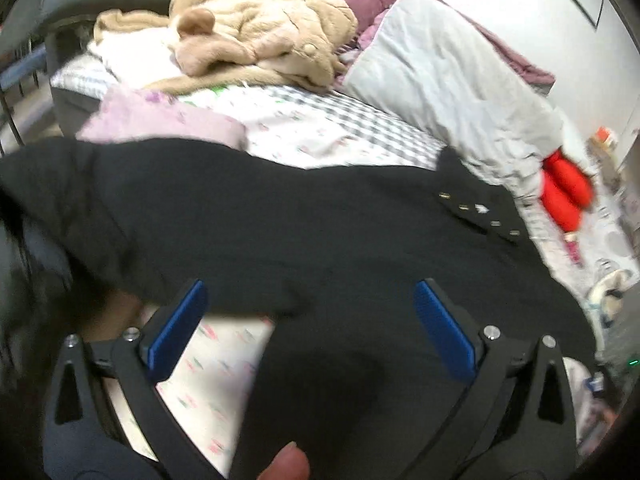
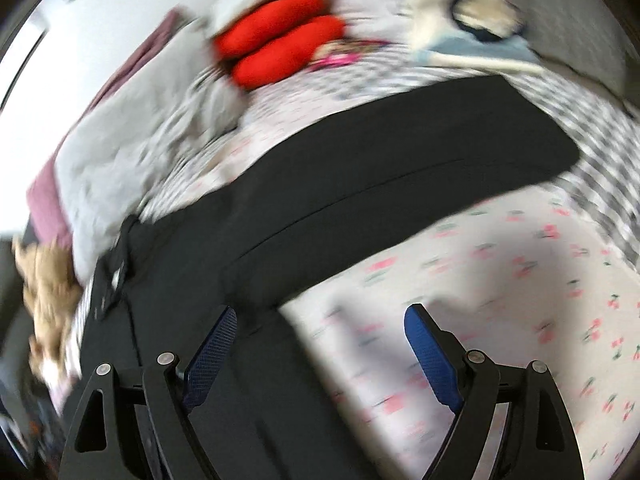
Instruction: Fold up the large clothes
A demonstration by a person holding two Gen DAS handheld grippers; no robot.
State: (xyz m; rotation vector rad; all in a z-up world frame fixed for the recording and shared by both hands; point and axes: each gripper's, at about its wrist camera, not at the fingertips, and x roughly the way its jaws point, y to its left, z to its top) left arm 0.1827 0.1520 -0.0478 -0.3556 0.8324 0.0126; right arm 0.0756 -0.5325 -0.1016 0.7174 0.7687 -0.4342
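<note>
Garment (image 1: 280, 224) on bedsheet (image 2: 500, 280), cushion (image 2: 280, 40) seemingly behind.

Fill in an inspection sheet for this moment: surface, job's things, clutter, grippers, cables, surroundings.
Surface: bed sheet, cherry print with grey check, partly bare.
Job's things: black garment spread across the bed, small metal buttons showing.
Clutter: beige fleece coat, grey-and-mauve quilt, red plush item, lilac cloth.
Grippers: left gripper jaws open over the garment; right gripper jaws open at its edge; neither holds anything.
Cables: nothing seen.
Surroundings: white wall; right view blurred.
</note>
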